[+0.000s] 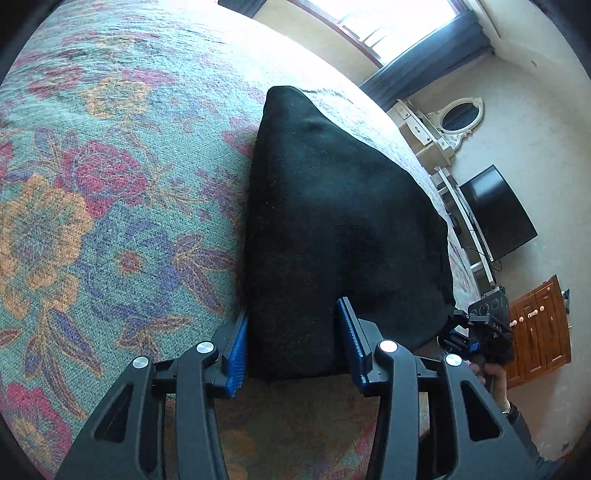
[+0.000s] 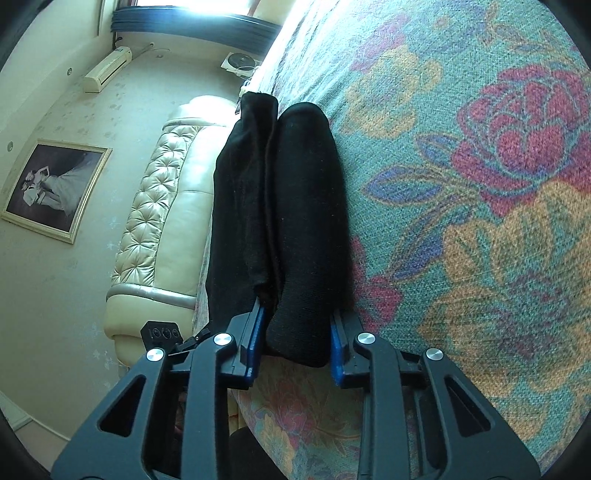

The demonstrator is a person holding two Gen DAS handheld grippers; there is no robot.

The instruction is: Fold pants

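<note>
Black pants [image 1: 332, 221] lie on a floral bedspread [image 1: 110, 203]. In the left wrist view my left gripper [image 1: 293, 339] is open, its blue-padded fingers standing on either side of the near edge of the pants. In the right wrist view the pants [image 2: 295, 221] appear as two long folded layers side by side. My right gripper [image 2: 295, 347] is open, its fingers straddling the near end of the right-hand layer. The right gripper also shows in the left wrist view [image 1: 480, 332], at the pants' right corner.
The floral bedspread [image 2: 480, 221] covers the whole bed. Beyond the bed's edge are a cream tufted headboard [image 2: 159, 221], a framed picture [image 2: 55, 188], a television [image 1: 498, 210], a wooden cabinet [image 1: 539, 325] and a window [image 1: 388, 22].
</note>
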